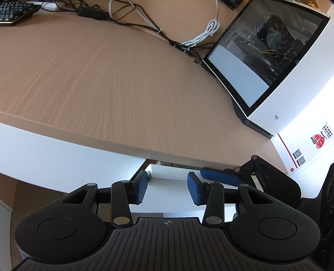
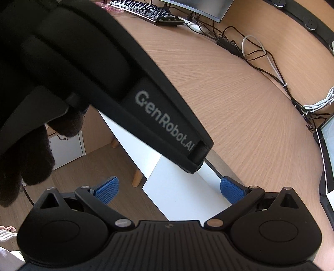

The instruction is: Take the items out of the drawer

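Observation:
A white drawer front (image 1: 167, 177) sits just under the wooden desk's near edge (image 1: 177, 158) and stands slightly out; its inside is hidden. My left gripper (image 1: 168, 188) hovers right before it, blue pads apart, open, nothing pressed between them. To its right, a blue-padded finger (image 1: 217, 177) of the right gripper reaches toward the same panel. In the right wrist view, my right gripper (image 2: 169, 189) stands wide open over the white drawer front (image 2: 179, 191). The left gripper's black housing (image 2: 162, 125) crosses above it, held by a dark-gloved hand (image 2: 25, 162).
A white PC case with a glass side (image 1: 292, 73) stands at the desk's right, a white box with red print (image 1: 302, 150) nearer. Cables (image 1: 200, 37) and a keyboard (image 1: 14, 10) lie at the back. Wood floor (image 2: 94, 166) and a white cabinet (image 2: 66, 146) show below.

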Demonstrator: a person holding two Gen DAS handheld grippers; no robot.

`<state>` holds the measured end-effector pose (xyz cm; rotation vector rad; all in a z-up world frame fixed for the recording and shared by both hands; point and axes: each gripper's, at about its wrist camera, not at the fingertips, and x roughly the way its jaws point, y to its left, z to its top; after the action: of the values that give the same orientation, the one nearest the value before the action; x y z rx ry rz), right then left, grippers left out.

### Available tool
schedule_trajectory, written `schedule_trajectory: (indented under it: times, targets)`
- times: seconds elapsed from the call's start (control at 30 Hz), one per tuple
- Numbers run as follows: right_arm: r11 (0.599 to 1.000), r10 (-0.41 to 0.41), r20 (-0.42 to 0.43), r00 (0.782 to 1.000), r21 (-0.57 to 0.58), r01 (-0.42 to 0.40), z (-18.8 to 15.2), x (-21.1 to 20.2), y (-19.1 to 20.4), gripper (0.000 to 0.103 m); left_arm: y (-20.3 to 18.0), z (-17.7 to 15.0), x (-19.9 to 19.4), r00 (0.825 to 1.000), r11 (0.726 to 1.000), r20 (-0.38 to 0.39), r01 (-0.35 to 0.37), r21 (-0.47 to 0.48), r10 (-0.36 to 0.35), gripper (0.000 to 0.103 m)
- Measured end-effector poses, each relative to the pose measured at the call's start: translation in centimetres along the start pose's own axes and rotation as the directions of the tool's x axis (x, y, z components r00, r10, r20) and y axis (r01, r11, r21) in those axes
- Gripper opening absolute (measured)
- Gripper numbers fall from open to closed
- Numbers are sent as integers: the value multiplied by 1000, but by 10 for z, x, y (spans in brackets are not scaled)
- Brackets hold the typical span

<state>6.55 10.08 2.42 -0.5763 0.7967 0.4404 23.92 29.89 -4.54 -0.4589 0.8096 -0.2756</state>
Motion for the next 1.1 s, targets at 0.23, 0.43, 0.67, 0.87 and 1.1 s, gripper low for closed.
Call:
schedule_trajectory:
  times: [0.23,0.43,0.67,0.87,1.1]
  targets:
    - [1000,11,-9,1000,1,-11,2,-1,0,103,-2,-9,-6,1000,1000,0,8,-4,-8,45]
    - [998,-2,-37,999,62,5,0,2,-19,103,-1,-16,-6,989,990,-54,135,-44,-137,16]
    - [996,18,-54,998,90,-13,-7,3,-33,103,-21,-23,-11,996,995,-27,89,-40,-90,18]
    - [993,3,-40,999,119,2,-9,1,-23,103,-24,-13,-38,995,996,51,-85,-8,85,18]
    - [934,55,12,998,352,-56,-26,-30,-45,103,-54,-6,-34,979,968,32,-205,141,203,18]
